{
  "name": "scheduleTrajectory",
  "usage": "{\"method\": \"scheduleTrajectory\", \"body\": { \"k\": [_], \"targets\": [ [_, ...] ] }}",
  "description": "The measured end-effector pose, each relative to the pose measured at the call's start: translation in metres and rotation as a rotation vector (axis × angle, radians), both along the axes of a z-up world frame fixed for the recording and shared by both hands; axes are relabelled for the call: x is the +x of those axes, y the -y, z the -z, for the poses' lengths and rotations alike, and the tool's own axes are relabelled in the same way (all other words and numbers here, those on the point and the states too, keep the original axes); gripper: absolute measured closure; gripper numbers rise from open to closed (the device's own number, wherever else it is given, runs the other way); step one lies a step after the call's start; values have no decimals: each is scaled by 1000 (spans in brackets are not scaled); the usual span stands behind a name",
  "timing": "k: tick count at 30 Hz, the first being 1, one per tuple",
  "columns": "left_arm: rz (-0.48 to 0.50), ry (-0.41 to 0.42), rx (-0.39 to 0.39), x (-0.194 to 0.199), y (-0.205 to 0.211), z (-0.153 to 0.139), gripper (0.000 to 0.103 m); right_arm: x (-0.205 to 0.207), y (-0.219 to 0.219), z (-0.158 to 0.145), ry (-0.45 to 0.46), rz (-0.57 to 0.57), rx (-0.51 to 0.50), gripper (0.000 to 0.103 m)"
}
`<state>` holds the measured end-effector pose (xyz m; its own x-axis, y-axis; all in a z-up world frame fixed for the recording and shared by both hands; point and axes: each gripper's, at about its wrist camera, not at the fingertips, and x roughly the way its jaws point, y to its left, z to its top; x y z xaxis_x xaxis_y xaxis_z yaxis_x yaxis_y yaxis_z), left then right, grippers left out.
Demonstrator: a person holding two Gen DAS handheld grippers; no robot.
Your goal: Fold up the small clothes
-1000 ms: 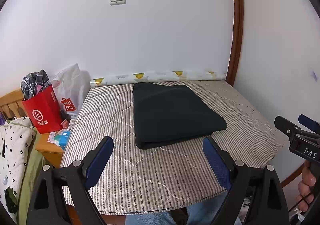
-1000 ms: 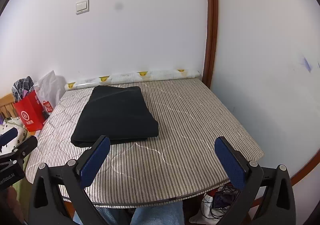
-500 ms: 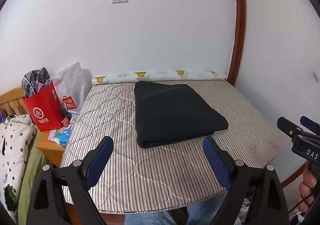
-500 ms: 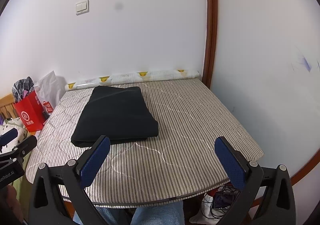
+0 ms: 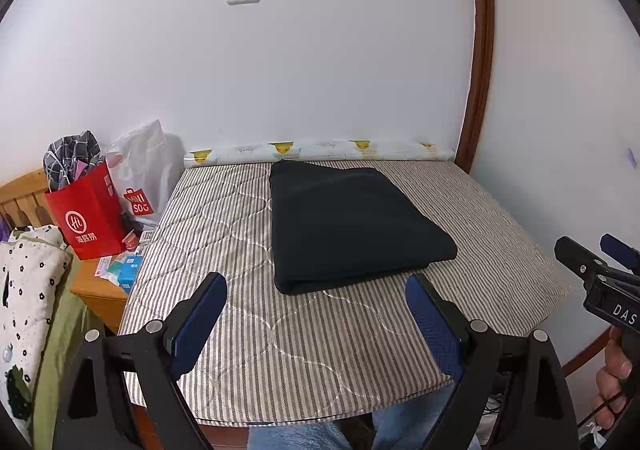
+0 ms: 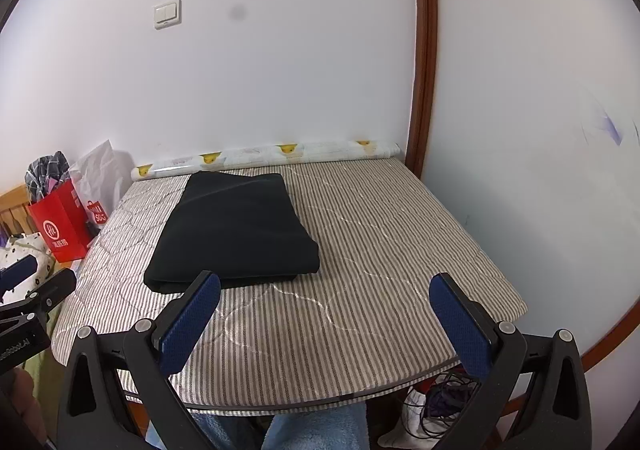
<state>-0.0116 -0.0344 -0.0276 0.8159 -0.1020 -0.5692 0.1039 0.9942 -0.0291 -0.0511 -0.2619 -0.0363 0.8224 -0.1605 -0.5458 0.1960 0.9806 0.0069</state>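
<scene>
Left wrist: right claw (image 5: pixel 612 250) cut off at frame edge.

White plastic bag (image 5: pixel 140 174): "MINISO" red tag. Right hand-held gripper (image 5: pixel 600 270) body: "DAS". Red bag (image 5: pixel 90 216): round logo.

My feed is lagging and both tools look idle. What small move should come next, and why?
Probably none on the black cloth: it already lies as a tidy folded rectangle on the striped pad. The left tool and right tool are open, hold nothing, and hang short of its near edge. I would draw both back a little; no other garment shows on the pad.
</scene>
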Motion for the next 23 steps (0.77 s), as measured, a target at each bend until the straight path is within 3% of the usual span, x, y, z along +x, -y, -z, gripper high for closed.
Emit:
{"method": "scheduleTrajectory", "body": {
  "k": [18,23],
  "targets": [
    [15,24,-21,-1,-2,-4,12,-2,-6,-2,9,-24,-20,1],
    [-4,18,16,11,-7,2,12,0,-10,-1,21,-35,-42,1]
  ]
}}
